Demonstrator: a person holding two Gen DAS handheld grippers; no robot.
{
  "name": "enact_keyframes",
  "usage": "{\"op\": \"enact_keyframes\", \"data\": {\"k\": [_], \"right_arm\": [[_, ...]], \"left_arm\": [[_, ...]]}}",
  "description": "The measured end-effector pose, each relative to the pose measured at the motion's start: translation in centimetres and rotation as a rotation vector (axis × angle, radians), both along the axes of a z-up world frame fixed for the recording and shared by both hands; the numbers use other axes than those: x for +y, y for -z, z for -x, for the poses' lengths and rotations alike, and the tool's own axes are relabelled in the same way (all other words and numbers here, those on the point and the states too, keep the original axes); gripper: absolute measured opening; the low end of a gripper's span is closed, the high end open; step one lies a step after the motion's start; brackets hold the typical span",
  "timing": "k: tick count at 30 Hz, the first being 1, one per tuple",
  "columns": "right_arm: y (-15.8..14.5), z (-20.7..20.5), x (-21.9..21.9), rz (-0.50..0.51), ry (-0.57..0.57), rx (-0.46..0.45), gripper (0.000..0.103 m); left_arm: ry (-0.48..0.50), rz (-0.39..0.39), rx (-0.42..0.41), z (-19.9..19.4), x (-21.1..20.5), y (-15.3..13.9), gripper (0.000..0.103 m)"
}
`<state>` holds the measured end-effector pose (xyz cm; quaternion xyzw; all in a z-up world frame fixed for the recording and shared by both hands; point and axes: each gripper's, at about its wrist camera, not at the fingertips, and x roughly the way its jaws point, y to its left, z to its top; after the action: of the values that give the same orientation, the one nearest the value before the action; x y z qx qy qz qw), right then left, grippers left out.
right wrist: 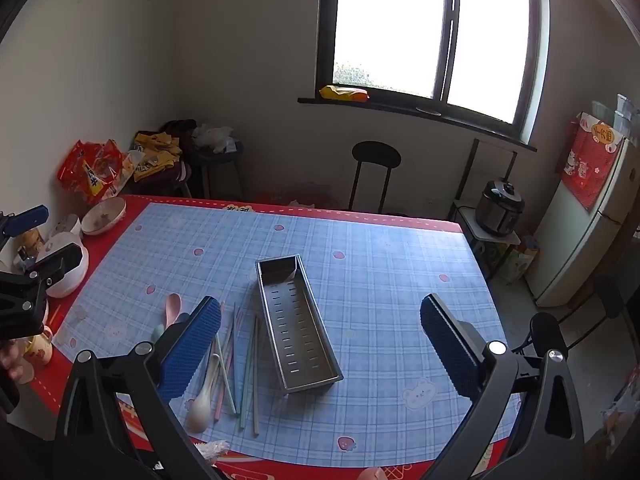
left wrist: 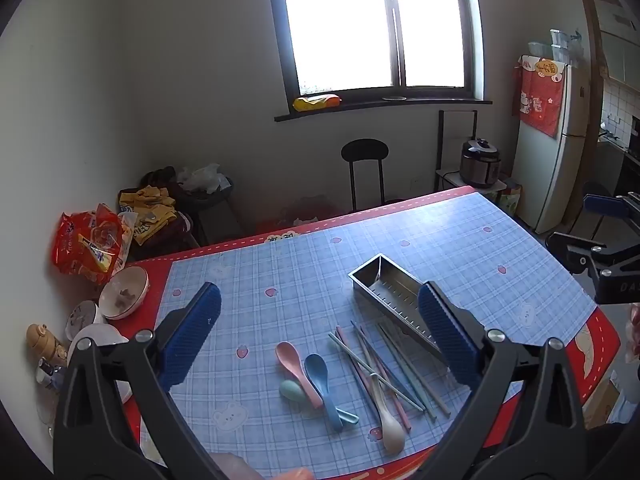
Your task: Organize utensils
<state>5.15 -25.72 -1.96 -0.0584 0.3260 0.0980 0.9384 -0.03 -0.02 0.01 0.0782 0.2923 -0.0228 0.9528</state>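
Both grippers' jaws wide, empty; spoons point(left wrist: 316, 376), chopsticks point(left wrist: 384, 364) between left gripper point(left wrist: 320, 336) jaws; tray point(right wrist: 294, 324) between right gripper point(right wrist: 320, 340) jaws

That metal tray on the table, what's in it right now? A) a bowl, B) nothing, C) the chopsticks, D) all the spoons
B: the right wrist view looks straight into the metal tray and shows only its bare slotted bottom, while the spoons and chopsticks lie loose on the table beside it.
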Motion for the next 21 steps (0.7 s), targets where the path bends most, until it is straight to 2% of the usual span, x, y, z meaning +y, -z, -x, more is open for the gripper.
{"op": "enact_keyframes", "data": {"k": [21], "right_arm": [[-0.28, -0.08, -0.43, -0.012, 0.000, -0.002, 0.098]], "left_arm": [[-0.001, -0.009, -0.005, -0.51, -0.73, -0.58, 0.097]]}}
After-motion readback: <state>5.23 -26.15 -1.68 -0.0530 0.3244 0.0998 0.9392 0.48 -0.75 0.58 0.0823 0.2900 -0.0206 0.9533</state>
